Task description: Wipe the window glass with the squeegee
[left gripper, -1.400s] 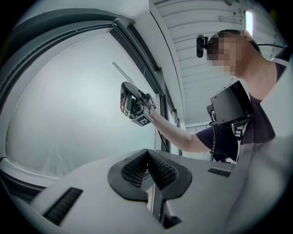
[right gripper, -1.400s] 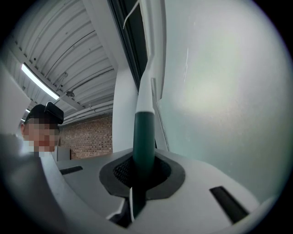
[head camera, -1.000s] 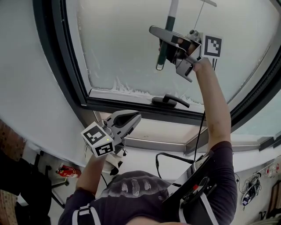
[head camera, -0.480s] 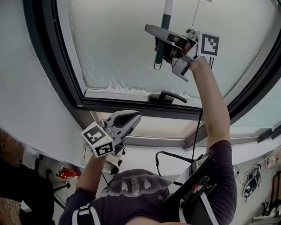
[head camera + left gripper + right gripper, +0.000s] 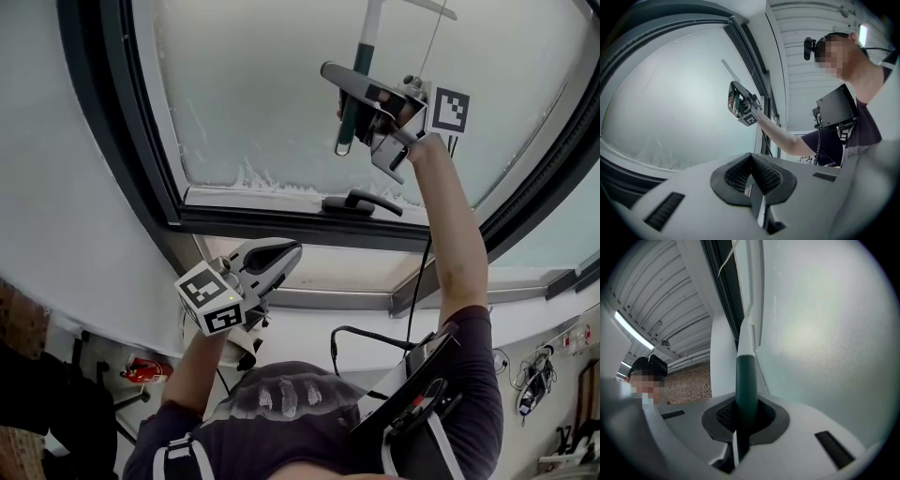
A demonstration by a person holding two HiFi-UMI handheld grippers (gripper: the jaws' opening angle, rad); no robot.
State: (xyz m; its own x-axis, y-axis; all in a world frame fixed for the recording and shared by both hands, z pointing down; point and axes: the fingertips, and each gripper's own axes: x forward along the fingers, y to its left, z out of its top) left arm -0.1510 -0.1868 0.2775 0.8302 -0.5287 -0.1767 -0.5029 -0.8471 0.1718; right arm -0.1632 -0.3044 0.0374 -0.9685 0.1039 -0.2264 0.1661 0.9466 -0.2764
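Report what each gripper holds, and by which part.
The right gripper is shut on the long white squeegee, clamping its dark green handle grip. The left gripper is shut on nothing.

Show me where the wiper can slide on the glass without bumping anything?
The wide glass left of the squeegee, up to the dark frame, is bare. So is the glass right of the right gripper. It gets crowded low down, by the window handle and white crust along the bottom edge.
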